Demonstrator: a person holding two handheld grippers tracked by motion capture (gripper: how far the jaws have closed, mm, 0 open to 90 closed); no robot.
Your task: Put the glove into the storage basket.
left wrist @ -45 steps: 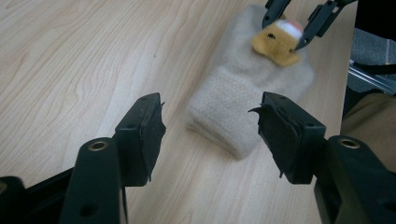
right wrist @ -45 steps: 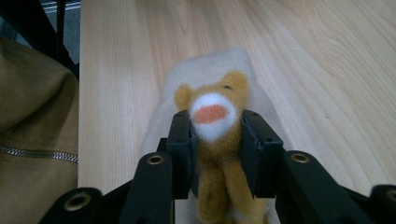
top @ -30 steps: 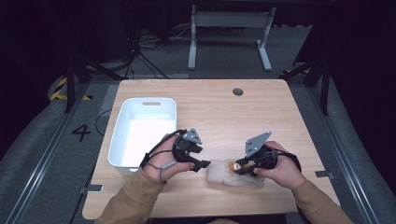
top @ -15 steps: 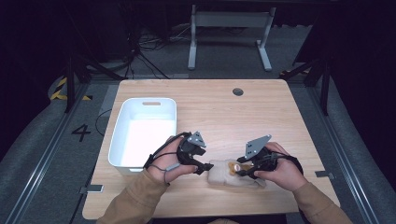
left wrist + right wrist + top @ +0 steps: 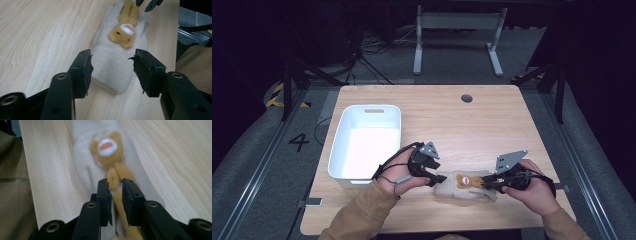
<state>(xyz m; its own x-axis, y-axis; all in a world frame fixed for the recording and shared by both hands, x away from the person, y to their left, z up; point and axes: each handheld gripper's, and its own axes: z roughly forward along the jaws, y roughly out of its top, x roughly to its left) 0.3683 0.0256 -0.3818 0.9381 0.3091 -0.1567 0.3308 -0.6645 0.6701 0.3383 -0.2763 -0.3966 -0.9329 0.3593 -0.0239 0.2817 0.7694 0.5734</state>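
A cream fleece mitten (image 5: 462, 193) with a yellow-brown plush animal (image 5: 464, 180) sewn on it lies flat near the table's front edge. In the left gripper view my left gripper (image 5: 112, 66) is open, one jaw on each side of the mitten's cuff (image 5: 111, 70), not touching it. From above, the left gripper (image 5: 438, 179) sits at the mitten's left end. My right gripper (image 5: 115, 186) is at the mitten's other end, its jaws drawn close on the animal's thin brown limb (image 5: 113, 178). The right gripper (image 5: 486, 182) rests over the mitten's right part.
A white plastic bin (image 5: 339, 150) stands on the left half of the wooden table (image 5: 452, 120), close behind my left hand. A round cable hole (image 5: 466, 98) is at the far edge. A tan sleeve (image 5: 12, 195) lies near the right gripper.
My left gripper has moved right and toward the front edge, up to the mitten's cuff. The right gripper has stayed at the mitten's other end.
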